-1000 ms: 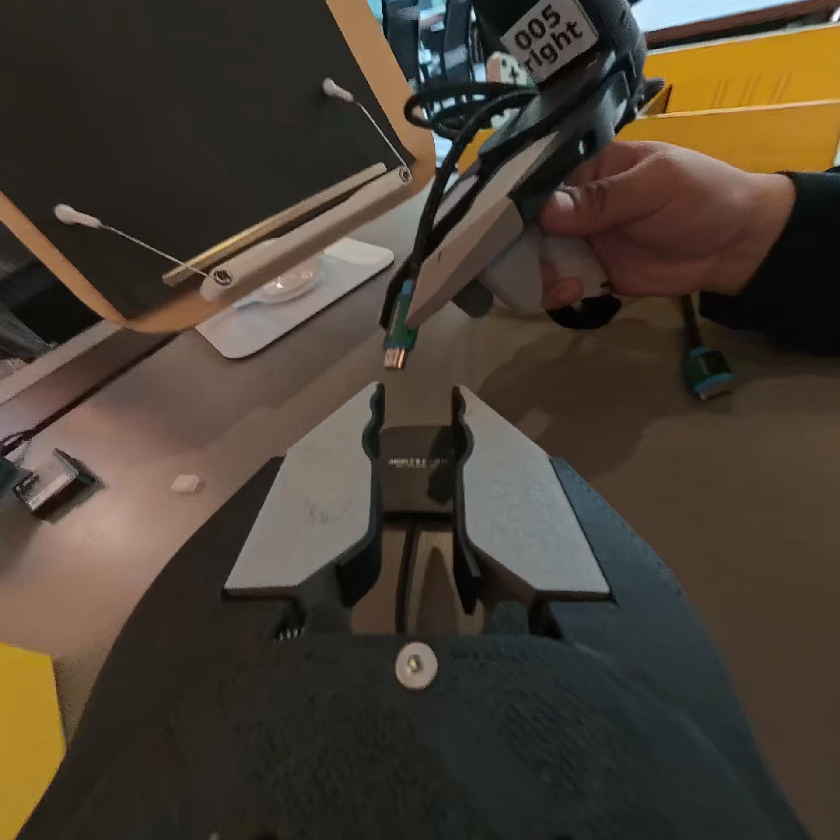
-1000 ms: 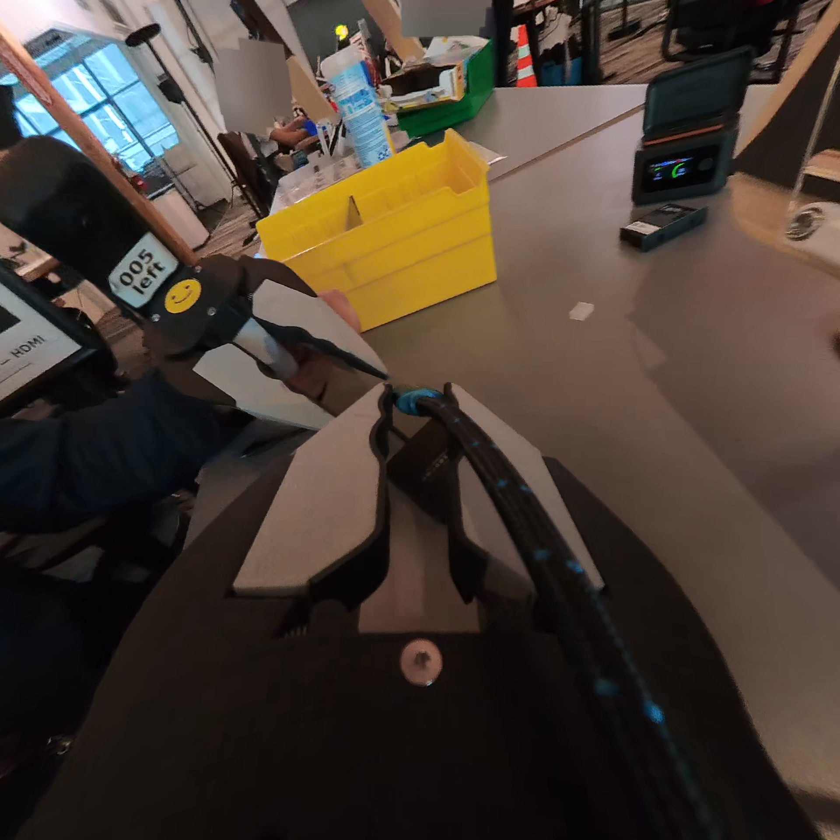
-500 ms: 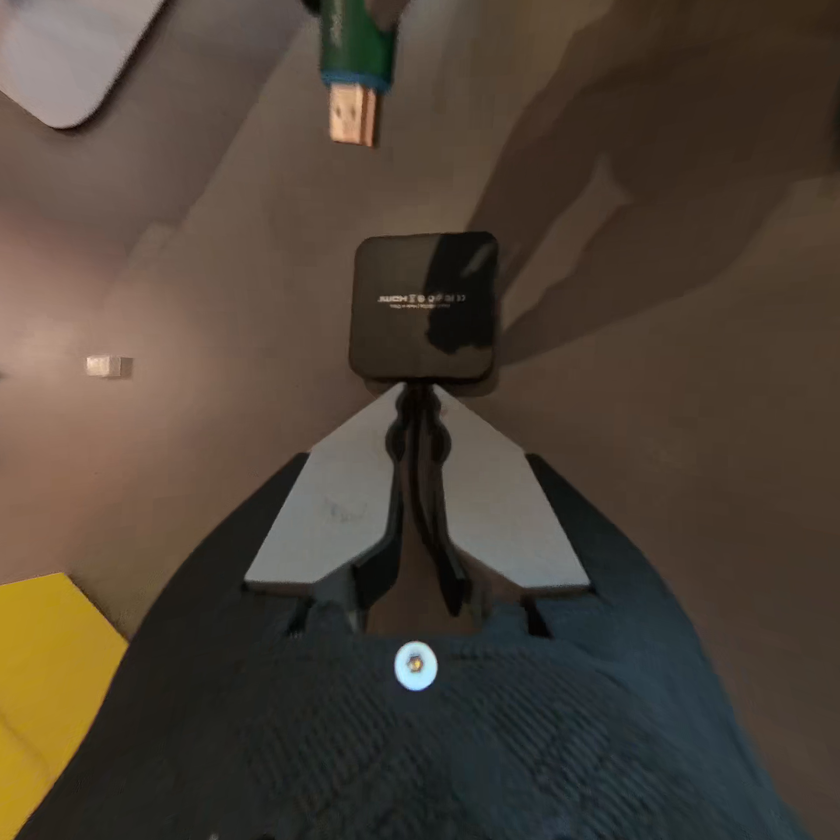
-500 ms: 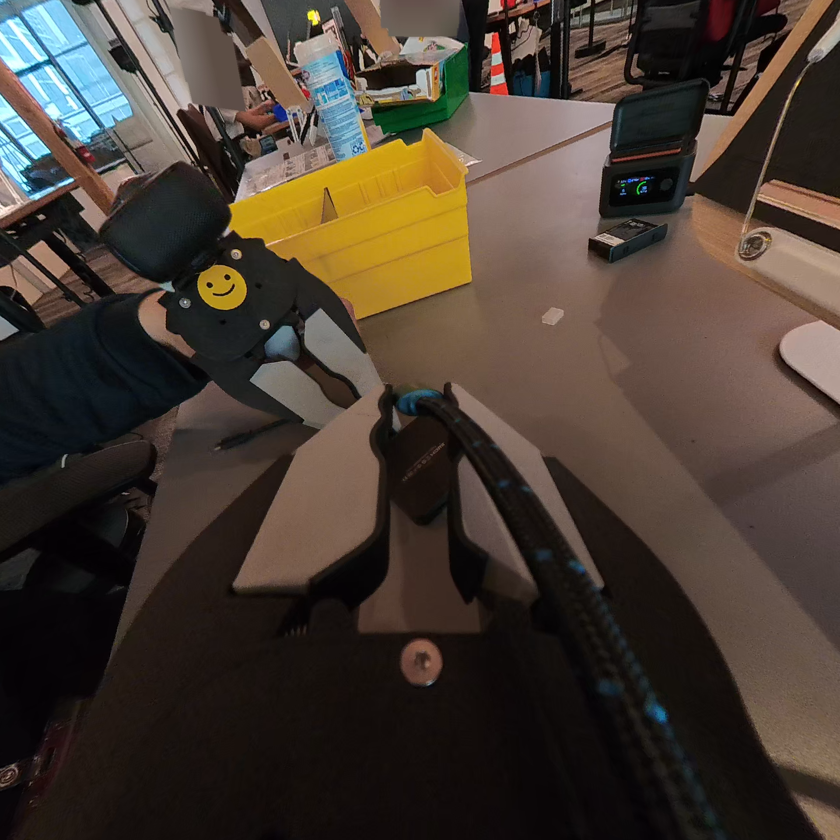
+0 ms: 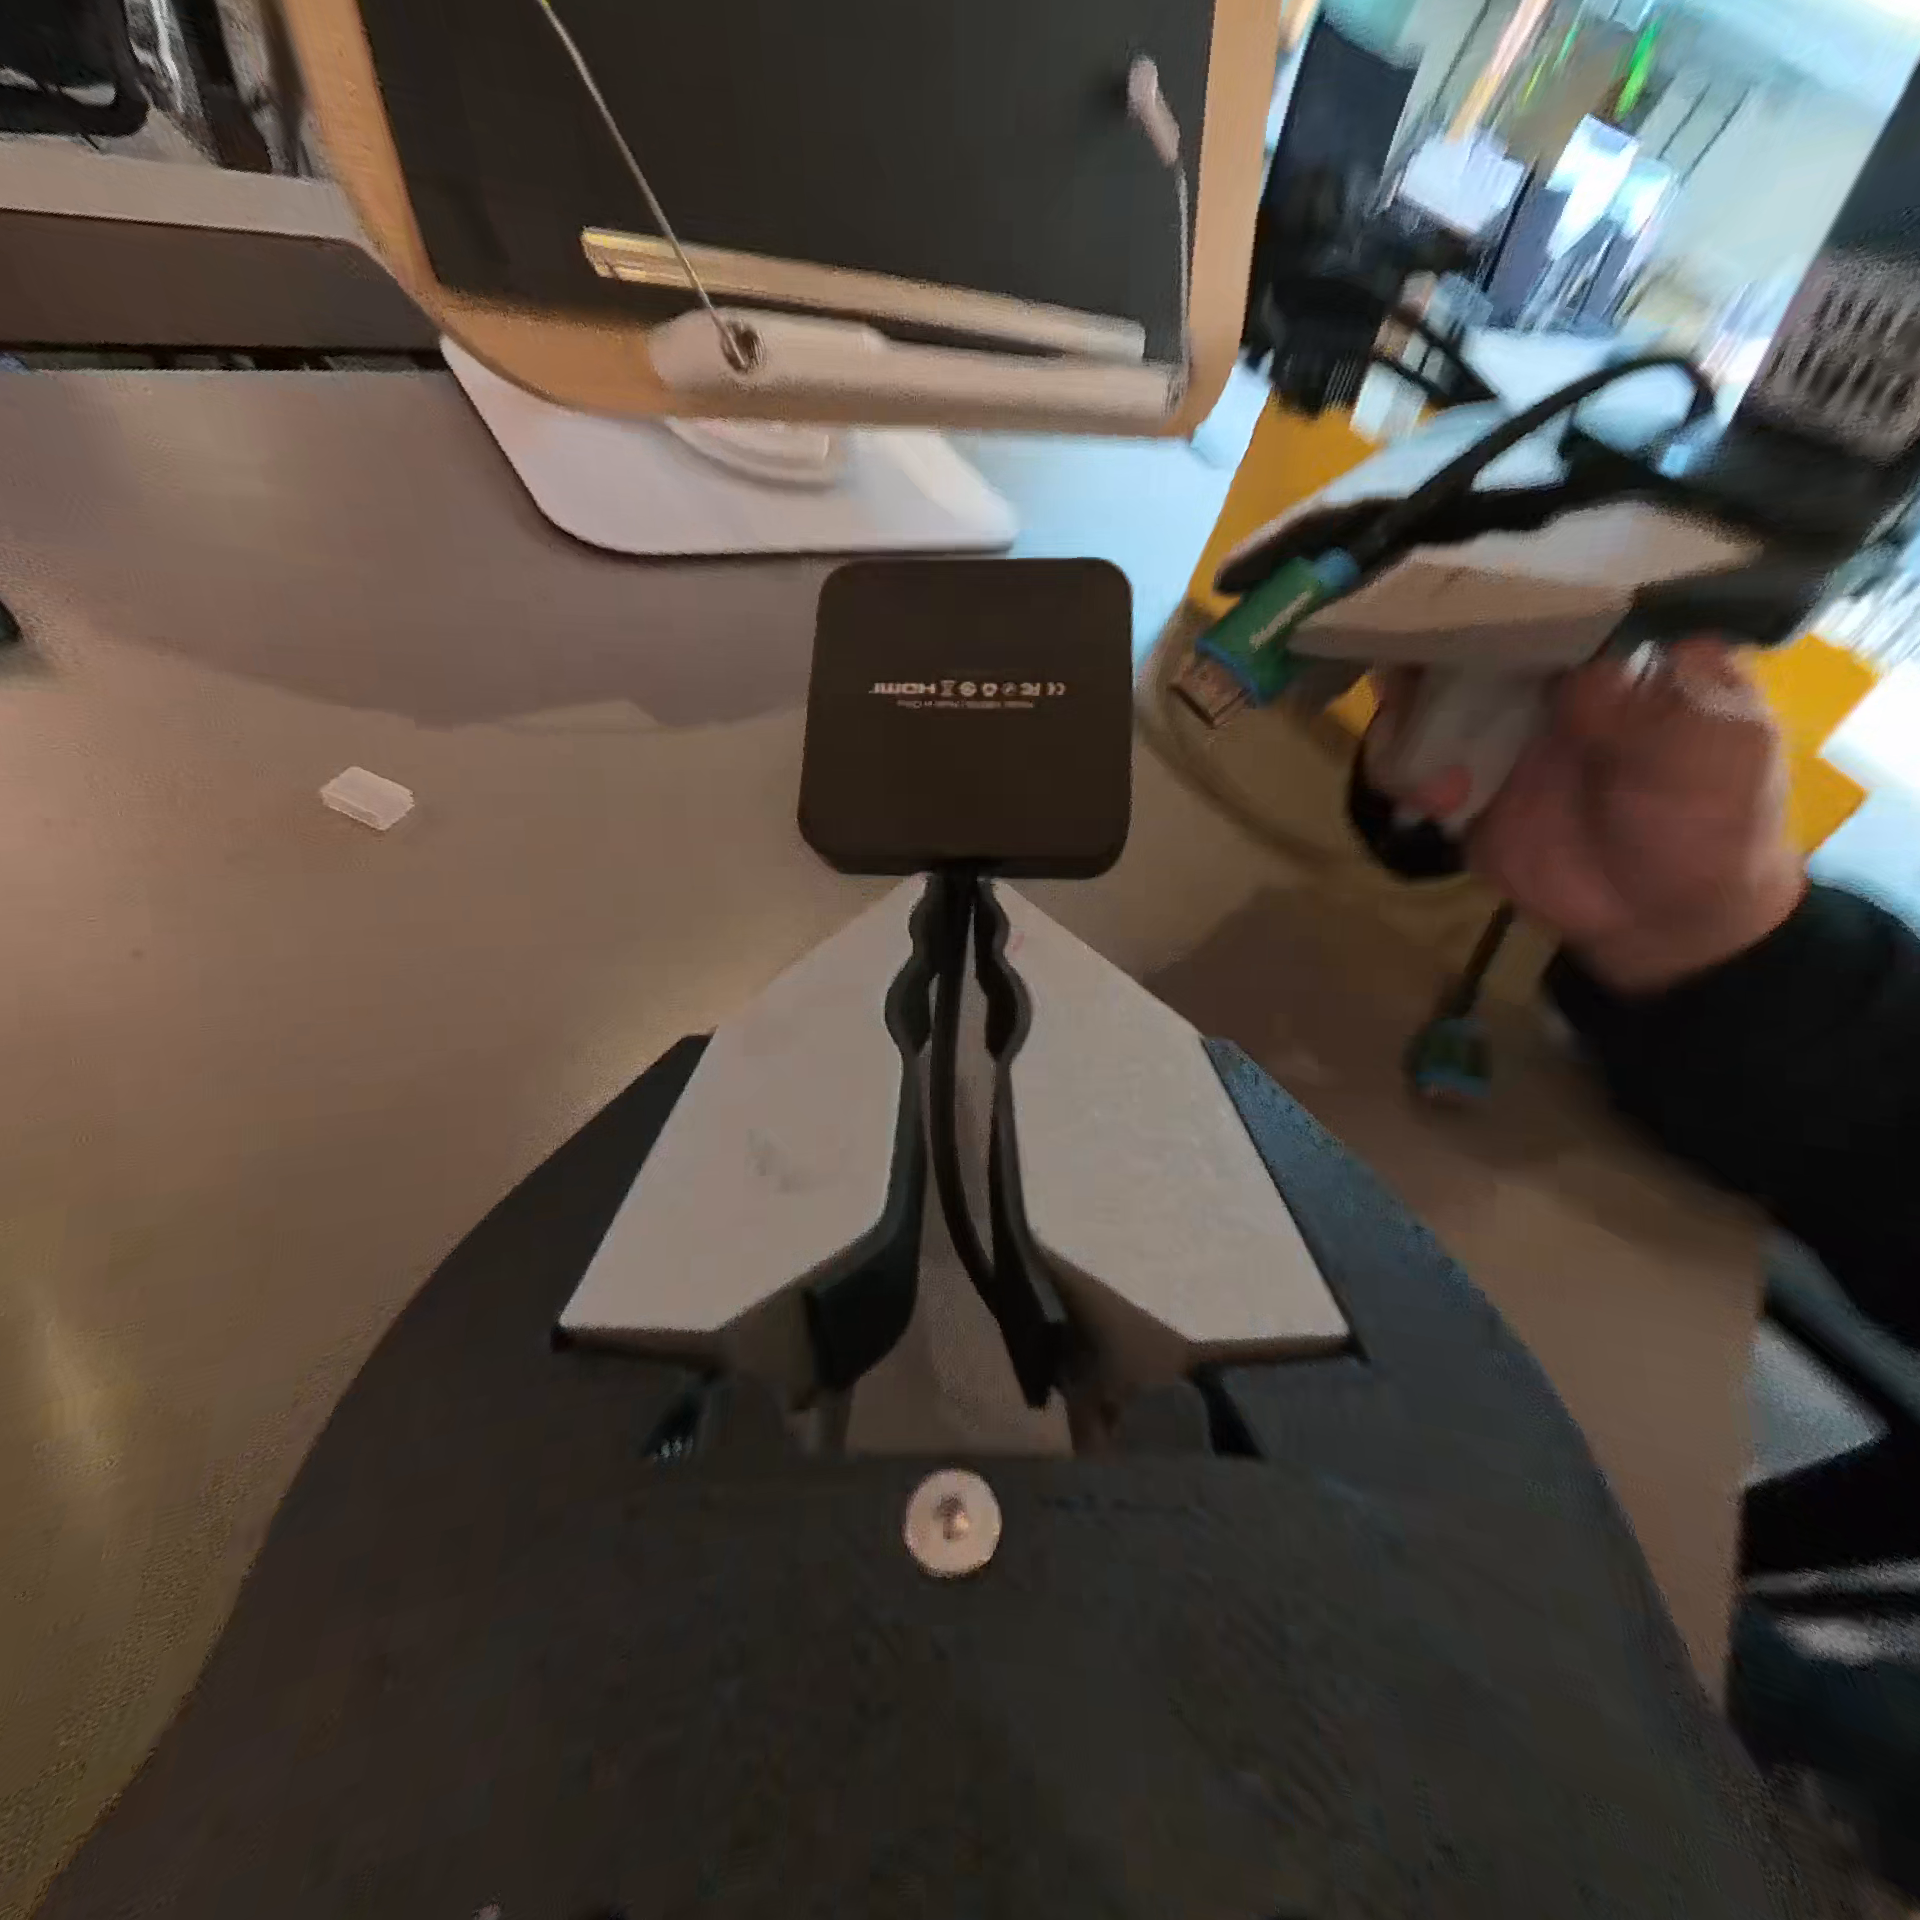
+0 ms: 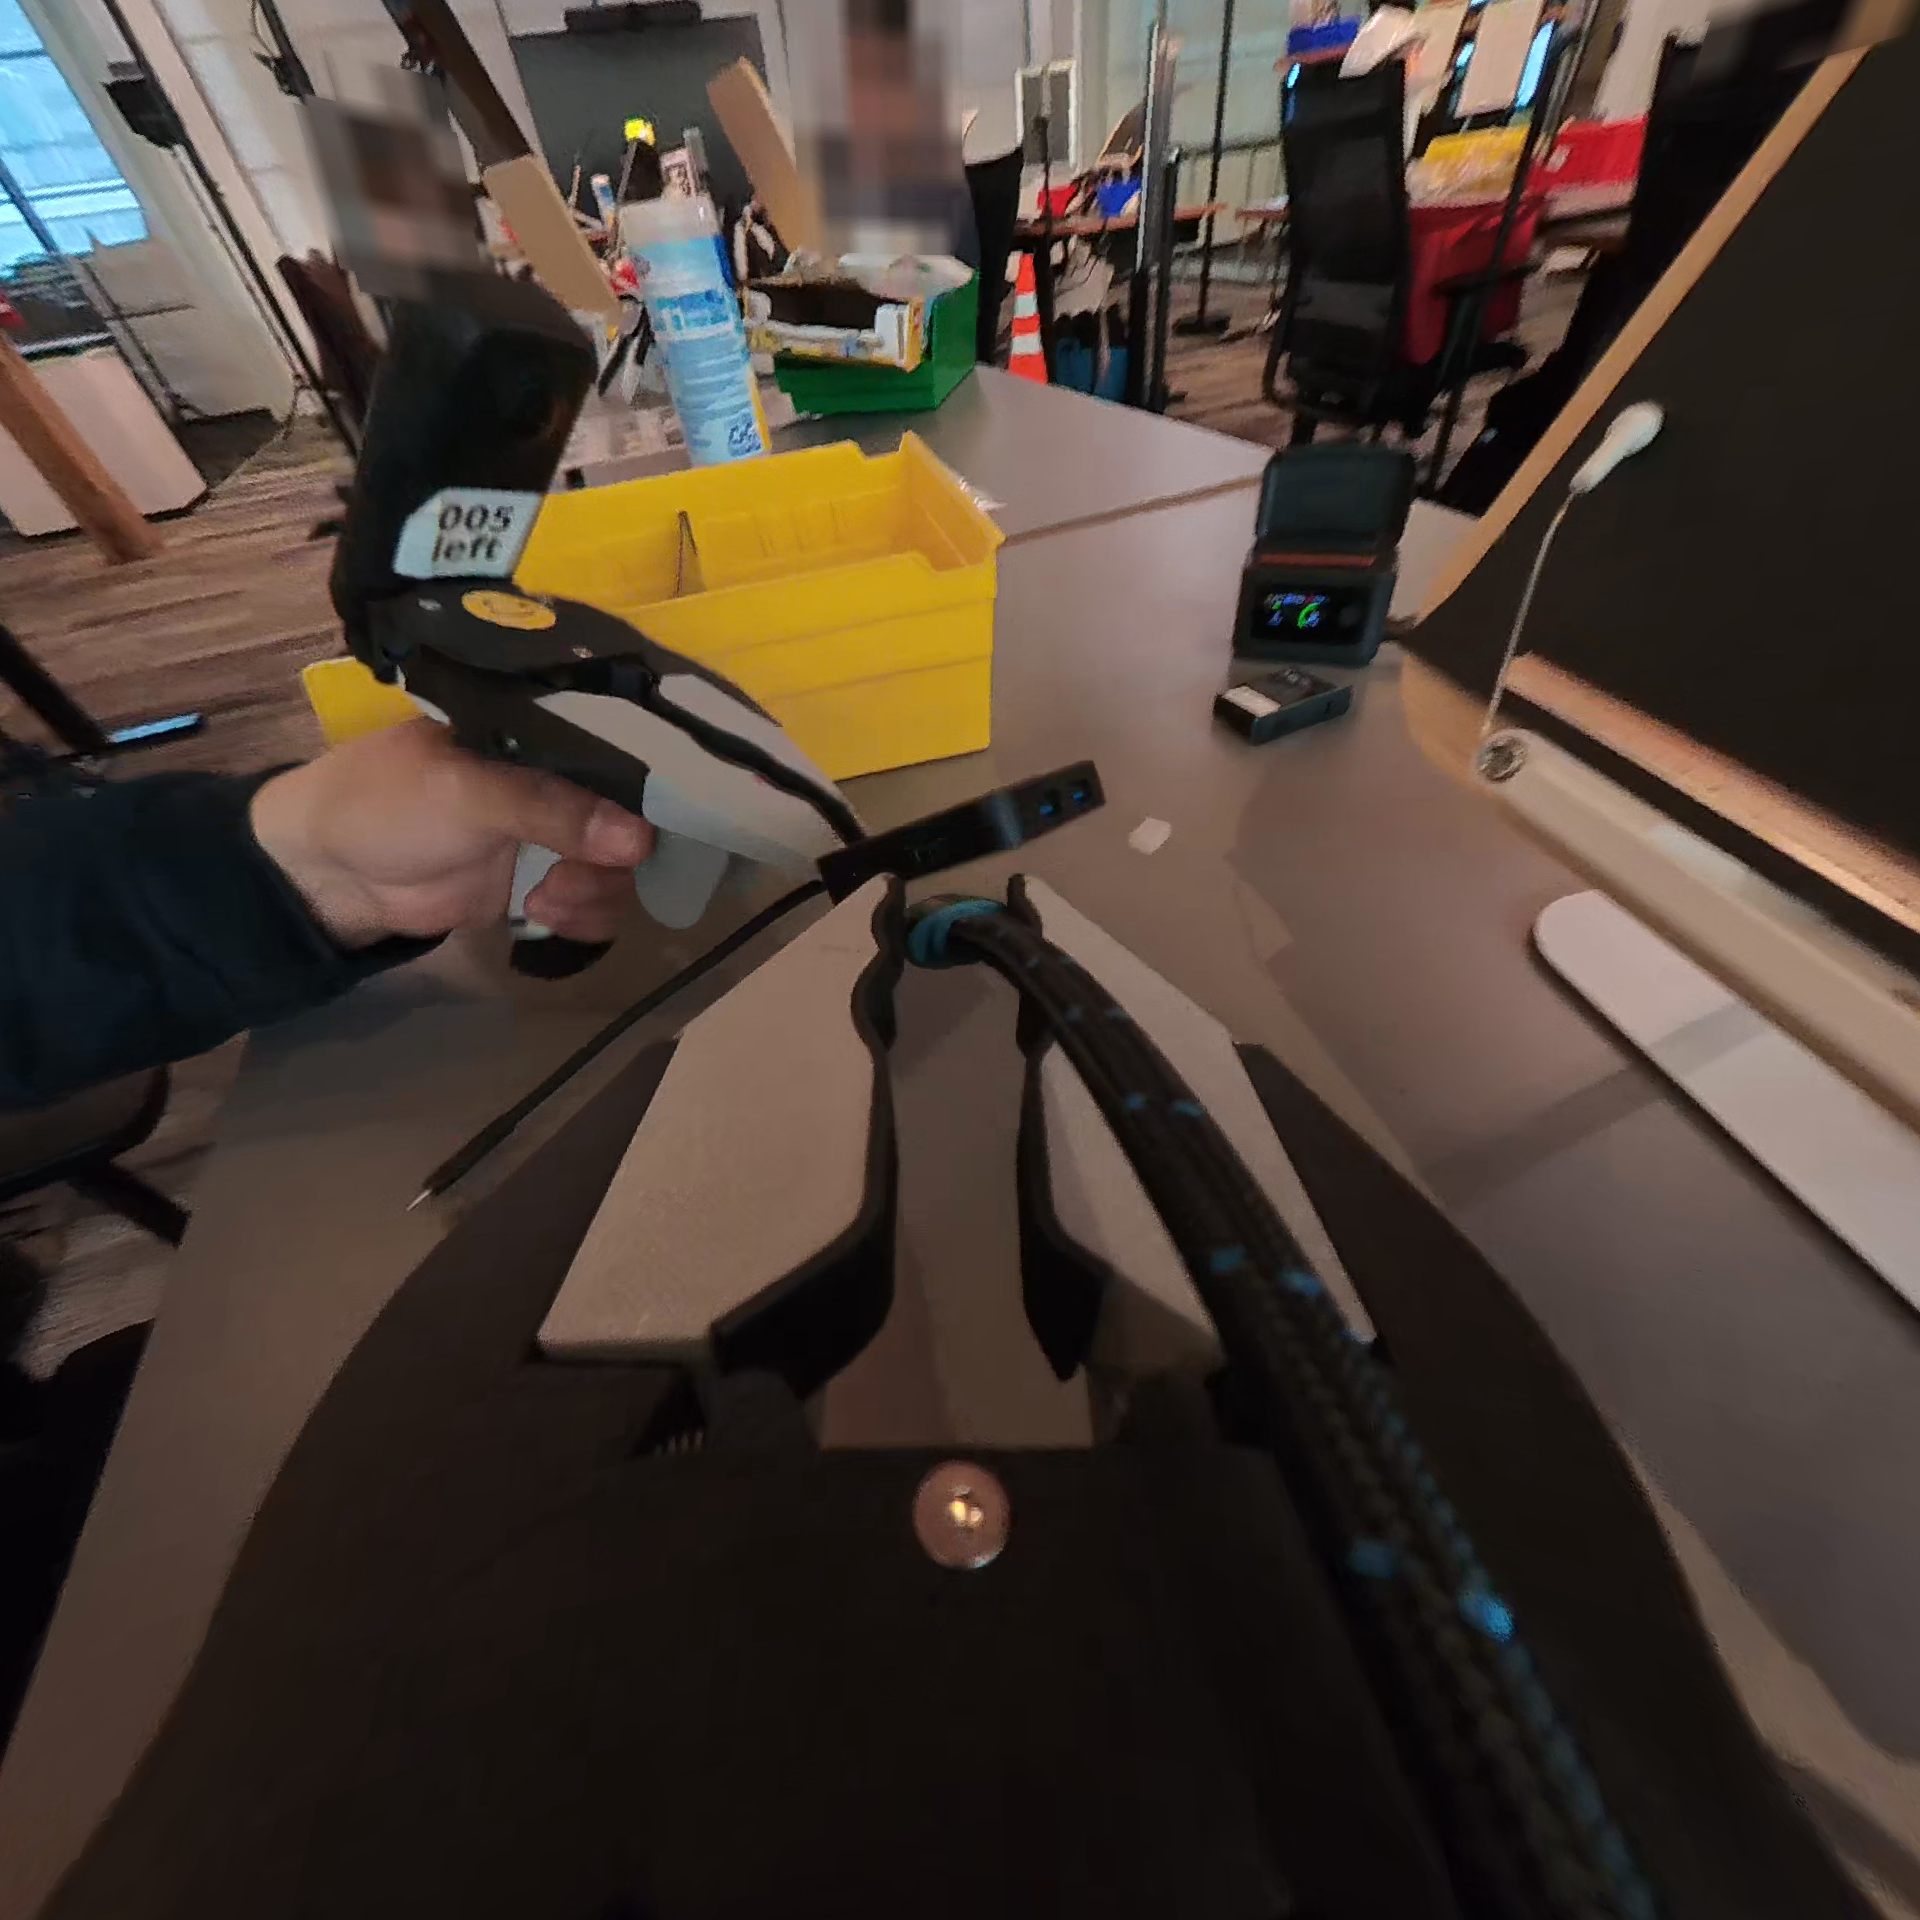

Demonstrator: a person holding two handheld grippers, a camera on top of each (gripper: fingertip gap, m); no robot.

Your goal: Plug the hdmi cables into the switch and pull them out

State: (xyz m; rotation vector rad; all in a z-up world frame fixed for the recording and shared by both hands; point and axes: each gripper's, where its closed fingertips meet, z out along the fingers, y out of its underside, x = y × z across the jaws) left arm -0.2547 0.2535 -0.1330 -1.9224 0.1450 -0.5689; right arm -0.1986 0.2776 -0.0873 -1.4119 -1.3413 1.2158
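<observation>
Left wrist view, grey table [image 5: 312, 1039], left jaws pinching switch [image 5: 964, 717] lead, right jaws clamping HDMI plug [image 5: 1262, 636]

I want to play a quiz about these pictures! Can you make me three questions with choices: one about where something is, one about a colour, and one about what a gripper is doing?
1. Where is the yellow bin?
A. on the table
B. on a chair
C. on the floor

2. What colour is the shell of the HDMI plug?
A. red
B. green
C. white

3. What is the left gripper doing?
A. hanging open
B. gripping a pen
C. shut on the HDMI switch

Answers:
1 A, the bin stands on the grey table behind the switch.
2 B, the shell in the right gripper is green.
3 C, its jaws pinch the switch's thin cable and carry the switch off the table.
</observation>
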